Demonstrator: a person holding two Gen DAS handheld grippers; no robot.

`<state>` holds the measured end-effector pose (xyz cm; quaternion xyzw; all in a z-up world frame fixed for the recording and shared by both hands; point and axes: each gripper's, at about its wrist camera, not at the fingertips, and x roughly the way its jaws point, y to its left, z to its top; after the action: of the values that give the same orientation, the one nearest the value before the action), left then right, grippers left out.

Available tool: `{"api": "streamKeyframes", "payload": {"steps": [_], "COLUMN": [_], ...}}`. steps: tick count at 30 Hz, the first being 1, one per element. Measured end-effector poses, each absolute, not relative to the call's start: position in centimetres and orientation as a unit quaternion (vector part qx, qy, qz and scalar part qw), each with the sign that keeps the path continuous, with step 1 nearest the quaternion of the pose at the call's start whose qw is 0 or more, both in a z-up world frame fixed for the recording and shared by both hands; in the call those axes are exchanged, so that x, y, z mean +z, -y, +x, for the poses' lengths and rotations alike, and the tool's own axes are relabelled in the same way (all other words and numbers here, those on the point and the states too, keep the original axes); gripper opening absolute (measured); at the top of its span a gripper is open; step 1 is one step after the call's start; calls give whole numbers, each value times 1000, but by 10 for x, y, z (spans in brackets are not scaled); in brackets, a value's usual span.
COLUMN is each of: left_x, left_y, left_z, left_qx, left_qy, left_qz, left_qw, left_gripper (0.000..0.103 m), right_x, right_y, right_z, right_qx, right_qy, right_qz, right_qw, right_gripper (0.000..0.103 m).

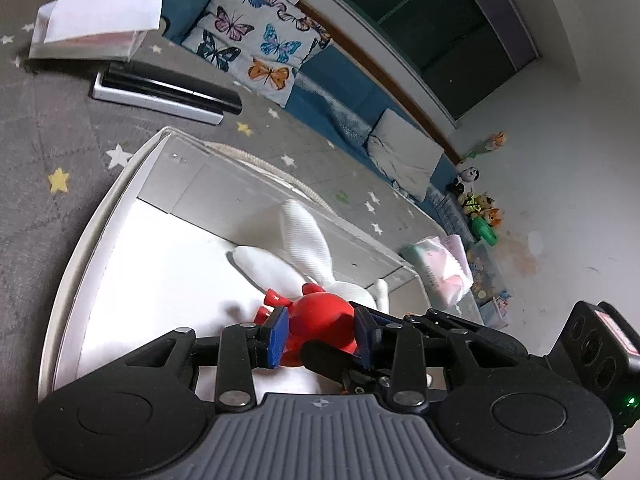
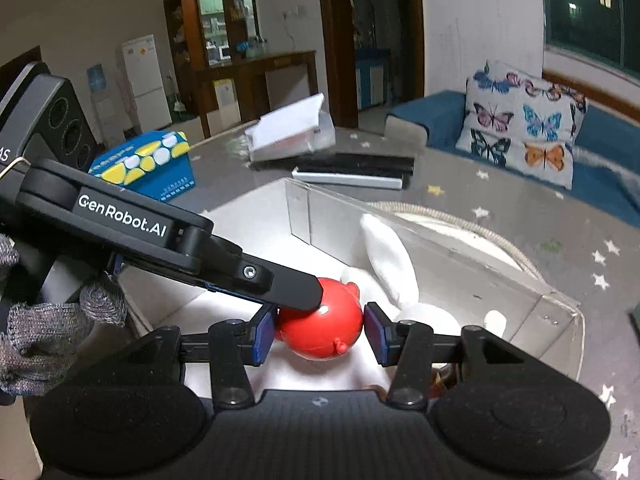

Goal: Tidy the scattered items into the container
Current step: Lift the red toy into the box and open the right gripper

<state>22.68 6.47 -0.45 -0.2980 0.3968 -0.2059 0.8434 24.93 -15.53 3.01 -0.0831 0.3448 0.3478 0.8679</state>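
Observation:
A red toy pig (image 1: 320, 316) sits low inside the clear-walled container (image 1: 100, 216), against a white plush rabbit (image 1: 296, 248). My left gripper (image 1: 322, 334) has its blue pads on both sides of the pig and is shut on it. In the right wrist view the pig (image 2: 324, 328) lies between my right gripper's (image 2: 320, 334) blue pads, which stand apart with a small gap on the right side; that gripper is open. The left gripper's black finger (image 2: 280, 284) crosses over the pig from the left. The rabbit (image 2: 390, 264) lies behind the pig in the container (image 2: 440, 252).
On the grey star-pattern mat (image 1: 48, 140) lie a black and silver flat box (image 1: 164, 92) and an open white box (image 1: 96, 24). A blue and yellow carton (image 2: 148, 164) stands to the left. A butterfly cushion (image 2: 524, 120) leans on a blue sofa. Toys sit by the wall (image 1: 480, 208).

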Motion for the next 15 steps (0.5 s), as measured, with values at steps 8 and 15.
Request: {"api": "streamKeyframes", "payload": {"steps": [8,15], "left_x": [-13,-17], "left_y": [-63,-61], "left_z": [231,231], "left_qx": [-204,-199], "left_qy": [-409,-417], "left_qz": [-298,-294], "left_qw": [838,837], "left_gripper": [38,38], "right_x": [22,22], "right_y": [137,133], "right_z": [254,254], "right_qx": [328,325], "right_qy": [-370,-372], "right_qz": [-129,-139], "right_qw": [860,858], "right_gripper": [48,48]}}
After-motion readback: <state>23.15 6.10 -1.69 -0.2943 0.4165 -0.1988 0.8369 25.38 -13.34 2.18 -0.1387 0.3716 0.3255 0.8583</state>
